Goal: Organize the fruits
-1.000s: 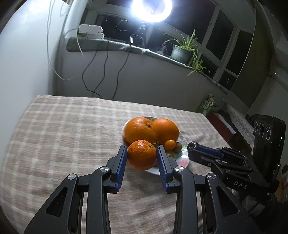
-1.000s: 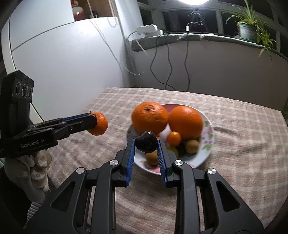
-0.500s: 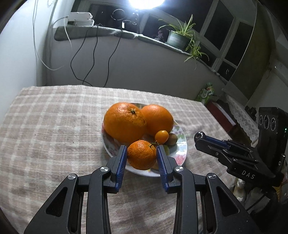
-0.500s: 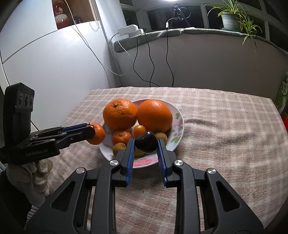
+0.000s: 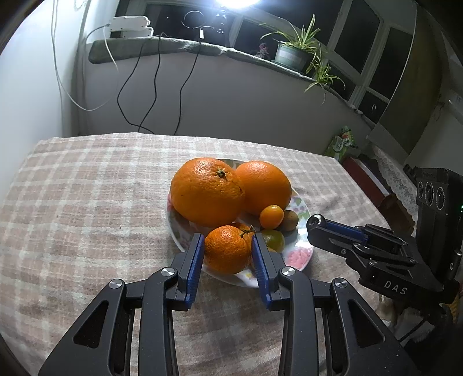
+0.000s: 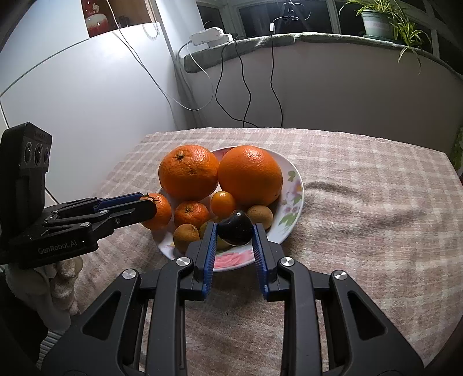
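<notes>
A flowered white plate [image 5: 299, 253] [image 6: 292, 208] on the checked tablecloth holds two big oranges [image 5: 207, 191] [image 6: 250, 175], a small mandarin [image 6: 191, 213], a kumquat [image 5: 271, 216] and several small brownish and green fruits. My left gripper [image 5: 227, 245] is shut on a mandarin [image 5: 227, 248] and holds it over the plate's near-left rim; it also shows in the right wrist view [image 6: 144, 206]. My right gripper [image 6: 234, 231] is shut on a dark plum [image 6: 235, 227] over the plate's front edge; it also shows side-on in the left wrist view [image 5: 315, 225].
The table with the checked cloth [image 5: 86, 202] stands against a white wall. Behind it a ledge carries a power strip [image 5: 130, 23], hanging cables [image 5: 156, 86] and a potted plant [image 5: 292, 52]. A bright lamp shines above.
Both grippers have moved in toward the plate with their fruit. The mandarin and the plum now hang over the plate's edges instead of out beside it.
</notes>
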Motion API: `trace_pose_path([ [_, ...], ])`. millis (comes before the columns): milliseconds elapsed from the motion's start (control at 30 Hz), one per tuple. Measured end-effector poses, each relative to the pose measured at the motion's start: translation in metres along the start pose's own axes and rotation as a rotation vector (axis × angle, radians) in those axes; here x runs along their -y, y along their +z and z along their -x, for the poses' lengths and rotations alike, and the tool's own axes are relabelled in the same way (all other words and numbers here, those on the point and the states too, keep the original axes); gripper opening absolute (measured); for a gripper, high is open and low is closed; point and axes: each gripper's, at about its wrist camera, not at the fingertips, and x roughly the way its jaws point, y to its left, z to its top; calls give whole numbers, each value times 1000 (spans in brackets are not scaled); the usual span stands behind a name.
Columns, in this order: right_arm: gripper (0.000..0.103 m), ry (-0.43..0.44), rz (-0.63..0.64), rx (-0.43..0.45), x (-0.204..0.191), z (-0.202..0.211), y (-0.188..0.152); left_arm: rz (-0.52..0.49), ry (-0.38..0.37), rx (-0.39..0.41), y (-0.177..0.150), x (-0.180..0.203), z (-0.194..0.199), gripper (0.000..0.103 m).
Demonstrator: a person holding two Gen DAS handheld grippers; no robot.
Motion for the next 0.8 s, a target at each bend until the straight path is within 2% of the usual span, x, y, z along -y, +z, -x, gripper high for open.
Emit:
trace_pose_path([
  [467,26,6,23,-24,-4,-8,0,-18,2,2,3,8,-1,33],
  [567,28,2,26,-27,-6,-8,-1,-23,10,1,3,9,0,40],
  [633,45,-3,32,-22,-6,-6,-1,-20,11,3,2,9,0,43],
  [667,57,-9,35,-13,-7,-4,-2,-19,12,4,2,9,1,43],
  [700,61,-15,40,1,-8,-2,-2,-18,13,4,1,9,1,43],
  [800,61,-13,46,12,-8,3,-1,-15,15,3,0,8,1,43],
])
